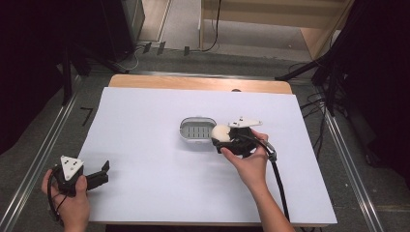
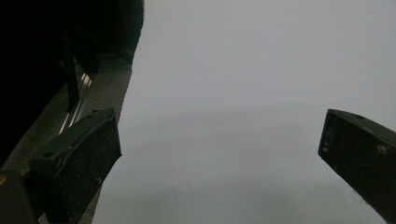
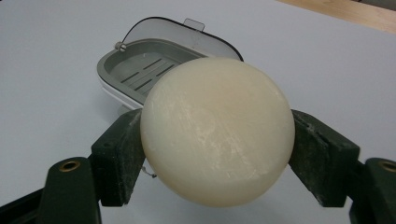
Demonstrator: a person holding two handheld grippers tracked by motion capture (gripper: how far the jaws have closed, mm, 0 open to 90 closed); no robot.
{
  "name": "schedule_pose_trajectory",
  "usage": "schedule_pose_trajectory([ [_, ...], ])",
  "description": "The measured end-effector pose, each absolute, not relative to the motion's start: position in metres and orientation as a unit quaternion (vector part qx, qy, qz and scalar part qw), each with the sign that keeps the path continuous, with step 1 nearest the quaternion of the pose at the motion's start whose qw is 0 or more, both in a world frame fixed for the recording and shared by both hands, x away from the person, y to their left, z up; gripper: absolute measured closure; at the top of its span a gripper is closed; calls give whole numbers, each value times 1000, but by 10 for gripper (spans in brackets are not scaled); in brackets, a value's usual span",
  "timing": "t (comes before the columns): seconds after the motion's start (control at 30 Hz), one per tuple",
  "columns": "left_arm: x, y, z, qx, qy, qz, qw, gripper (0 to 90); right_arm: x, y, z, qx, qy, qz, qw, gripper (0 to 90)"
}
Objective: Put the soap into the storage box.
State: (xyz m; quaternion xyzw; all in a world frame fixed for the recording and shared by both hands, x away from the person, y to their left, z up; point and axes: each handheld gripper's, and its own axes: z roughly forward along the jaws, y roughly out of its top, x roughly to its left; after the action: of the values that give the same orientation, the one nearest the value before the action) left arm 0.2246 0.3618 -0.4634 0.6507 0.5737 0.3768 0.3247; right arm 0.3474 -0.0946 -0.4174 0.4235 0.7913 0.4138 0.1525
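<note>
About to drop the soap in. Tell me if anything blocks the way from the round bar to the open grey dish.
Nothing visible does. The round cream soap bar, clamped in the right claw, sits just beside the grey slotted soap dish, whose tray lies open and empty.

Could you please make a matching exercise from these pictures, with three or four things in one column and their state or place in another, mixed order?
Things:
1. left hand-held gripper
2. right hand-held gripper
3. soap dish
4. soap

States or places:
A. round and cream-coloured, held between two jaws
B. open, nothing between its jaws, at the table's near left corner
C. grey, lid open, nothing inside, near the table's middle
D. shut on a round thing, just right of the dish

Pairs: 1-B, 2-D, 3-C, 4-A
</note>
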Motion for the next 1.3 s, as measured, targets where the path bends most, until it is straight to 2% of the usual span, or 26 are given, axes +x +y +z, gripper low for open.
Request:
schedule_pose_trajectory([
  [1.3, 225, 362, -463, 651, 573, 377, 325, 0, 378, -59, -427, 439, 776, 432, 135, 250],
])
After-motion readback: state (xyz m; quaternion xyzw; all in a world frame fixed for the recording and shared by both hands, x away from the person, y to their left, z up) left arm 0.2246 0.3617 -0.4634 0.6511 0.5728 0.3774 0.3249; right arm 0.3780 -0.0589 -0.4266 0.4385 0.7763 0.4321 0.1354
